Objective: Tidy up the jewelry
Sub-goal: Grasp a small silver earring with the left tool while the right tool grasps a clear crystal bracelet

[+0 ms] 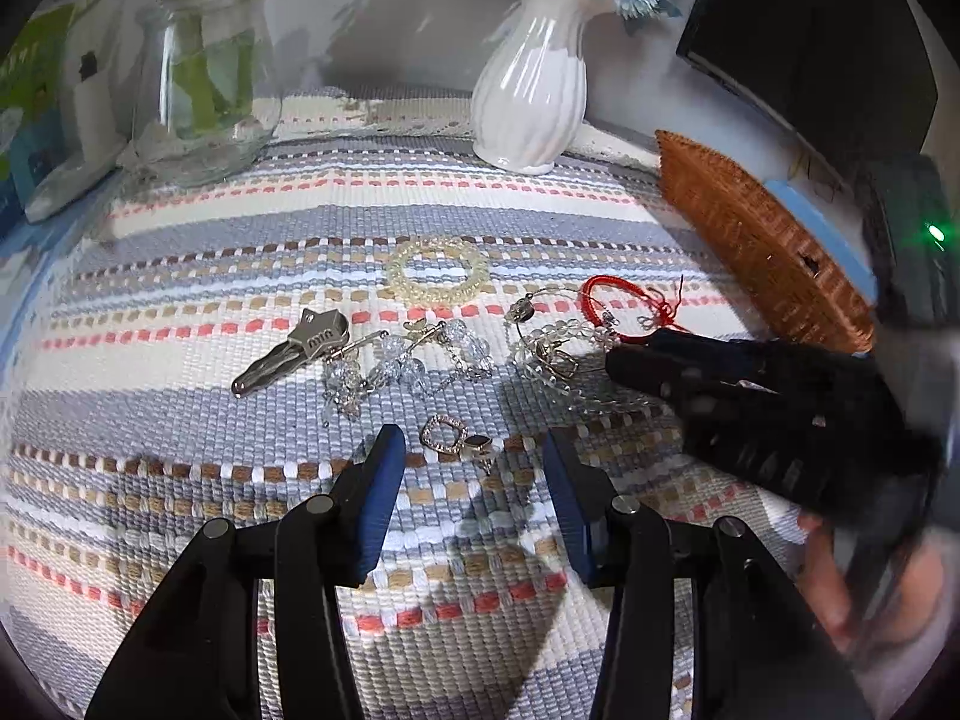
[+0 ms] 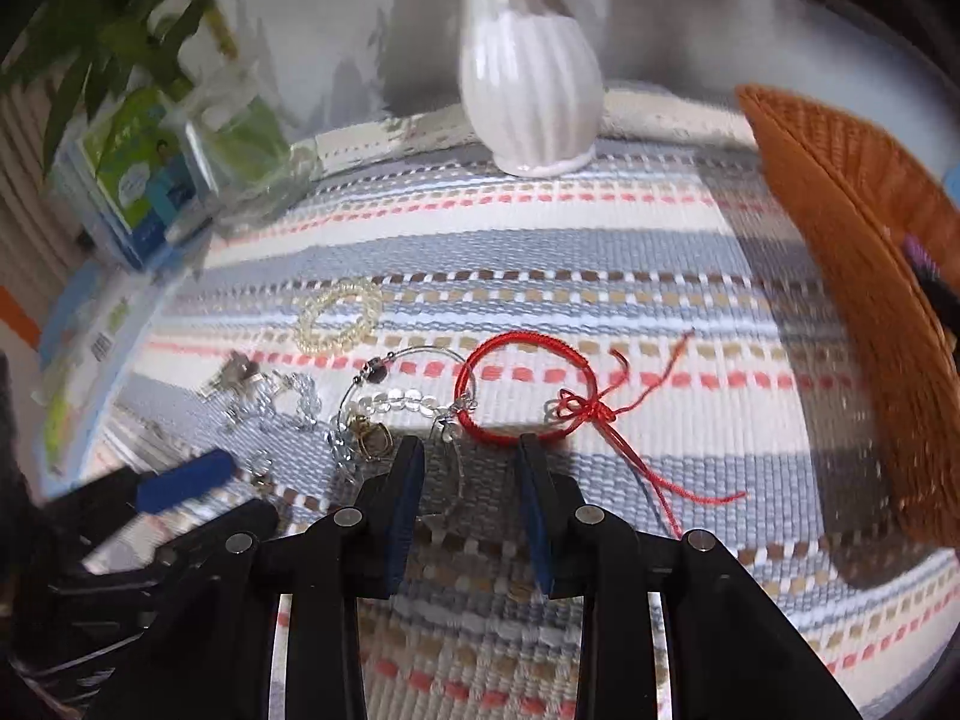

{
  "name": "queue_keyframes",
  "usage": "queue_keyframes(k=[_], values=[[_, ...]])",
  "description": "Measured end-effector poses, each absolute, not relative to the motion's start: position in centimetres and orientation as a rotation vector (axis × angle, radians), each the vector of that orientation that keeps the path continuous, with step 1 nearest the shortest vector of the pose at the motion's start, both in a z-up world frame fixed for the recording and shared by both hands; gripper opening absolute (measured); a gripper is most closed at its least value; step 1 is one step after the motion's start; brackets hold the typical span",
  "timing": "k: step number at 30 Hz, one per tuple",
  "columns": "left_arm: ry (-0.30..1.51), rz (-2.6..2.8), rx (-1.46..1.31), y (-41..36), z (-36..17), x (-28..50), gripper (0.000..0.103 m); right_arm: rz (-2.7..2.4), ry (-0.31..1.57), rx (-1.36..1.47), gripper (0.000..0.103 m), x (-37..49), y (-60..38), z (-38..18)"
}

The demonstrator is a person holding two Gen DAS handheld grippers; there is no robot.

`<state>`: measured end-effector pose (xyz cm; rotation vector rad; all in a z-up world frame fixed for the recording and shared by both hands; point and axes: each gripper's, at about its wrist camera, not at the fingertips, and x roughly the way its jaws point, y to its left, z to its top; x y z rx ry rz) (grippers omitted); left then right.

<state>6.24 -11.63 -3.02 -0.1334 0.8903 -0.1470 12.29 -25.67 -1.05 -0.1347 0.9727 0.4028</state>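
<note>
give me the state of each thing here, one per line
left gripper: open, hovering above small earrings
right gripper: partly open, straddling red string bracelet, not gripping
yellow bead bracelet: lying flat on mat
key: flat on mat
wicker basket: tilted
white vase: upright

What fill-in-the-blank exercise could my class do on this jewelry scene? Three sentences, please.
1. The white vase holds ____ flowers.
2. The string bracelet in front of the right gripper is ____.
3. Between the left gripper fingertips lies a small gold ____.

Missing words: blue; red; earring
</note>
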Motion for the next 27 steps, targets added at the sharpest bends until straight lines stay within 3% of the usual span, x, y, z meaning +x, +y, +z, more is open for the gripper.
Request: queue_keyframes(k=[2,3,6,9,10,27], values=[[0.889,-0.122,-0.086,-12.3,-3.1,6.3,0.045,0.381,0.949,-0.229,0.023,11.5,-24.8,-1.1],[0.888,-0.11,-0.064,-12.6,-3.1,6.3,0.043,0.398,0.945,-0.252,0.006,11.1,-24.5,-1.1],[0.885,-0.101,-0.05,-12.7,-3.1,6.4,0.033,0.421,0.963,-0.211,0.007,10.4,-25.5,-1.1],[0.885,-0.119,-0.054,-12.6,-3.1,6.4,0.011,0.438,0.998,-0.112,0.007,9.6,-27.8,-0.8],[0.883,-0.126,-0.05,-12.6,-3.1,6.4,0.009,0.438,0.999,-0.084,0.007,9.2,-28.6,-0.7],[0.804,-0.255,-0.097,-12.4,-1.6,5.1,0.009,0.571,0.761,0.269,0.007,5.2,-36.6,7.2]])
